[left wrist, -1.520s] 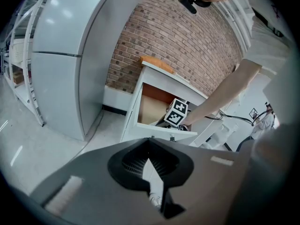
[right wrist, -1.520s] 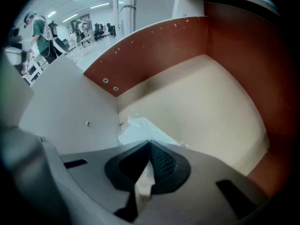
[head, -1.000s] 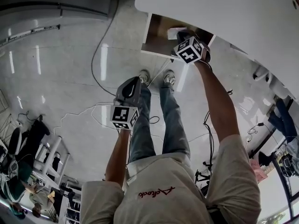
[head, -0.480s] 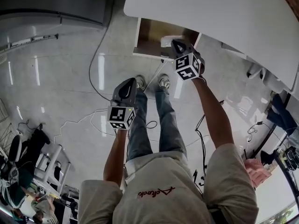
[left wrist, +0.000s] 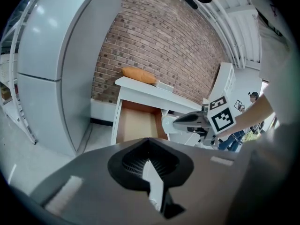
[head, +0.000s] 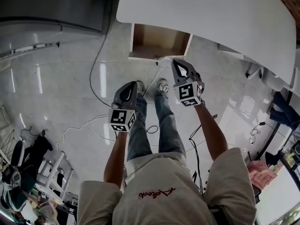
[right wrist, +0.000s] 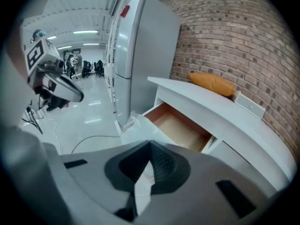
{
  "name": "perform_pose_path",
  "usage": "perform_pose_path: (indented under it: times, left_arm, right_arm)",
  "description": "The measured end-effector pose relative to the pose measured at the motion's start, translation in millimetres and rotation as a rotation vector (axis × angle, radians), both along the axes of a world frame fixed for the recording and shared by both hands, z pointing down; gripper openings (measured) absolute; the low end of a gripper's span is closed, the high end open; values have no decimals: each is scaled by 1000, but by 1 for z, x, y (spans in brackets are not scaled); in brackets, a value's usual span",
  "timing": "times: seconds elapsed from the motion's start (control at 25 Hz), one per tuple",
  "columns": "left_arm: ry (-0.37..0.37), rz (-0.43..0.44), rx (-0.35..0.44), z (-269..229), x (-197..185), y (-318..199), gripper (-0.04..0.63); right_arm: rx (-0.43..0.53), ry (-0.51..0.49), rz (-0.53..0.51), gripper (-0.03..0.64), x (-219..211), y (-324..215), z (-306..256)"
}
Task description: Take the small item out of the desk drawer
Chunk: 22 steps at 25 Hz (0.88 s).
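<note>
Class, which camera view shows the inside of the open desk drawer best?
The head view: it looks down into the drawer, so its brown floor shows. The left gripper view sees it from the front at a lower angle; the right gripper view sees it slantwise from one side.

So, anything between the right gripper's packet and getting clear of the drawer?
Nothing visible. The right gripper is shut on the packet at the open drawer's front, with only bare floor on the near side. The left gripper hangs well aside.
</note>
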State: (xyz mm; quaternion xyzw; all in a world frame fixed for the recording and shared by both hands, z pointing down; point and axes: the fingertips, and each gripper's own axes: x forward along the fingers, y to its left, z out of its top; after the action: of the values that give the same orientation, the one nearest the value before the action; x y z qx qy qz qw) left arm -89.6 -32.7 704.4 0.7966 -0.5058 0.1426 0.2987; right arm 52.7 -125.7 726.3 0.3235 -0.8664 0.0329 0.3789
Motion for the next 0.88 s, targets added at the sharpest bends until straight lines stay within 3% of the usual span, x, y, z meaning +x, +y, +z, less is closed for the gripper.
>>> perform_pose_path:
  times: [0.48,0.88]
  left_arm:
    - [5,-6,14,-20,21,9,9]
    - [9,-29,74,-65,26,3,9]
  right_arm:
    - [5,-98,122,12,37,75,-49]
    - [38,-241,242,12,32,63,-102]
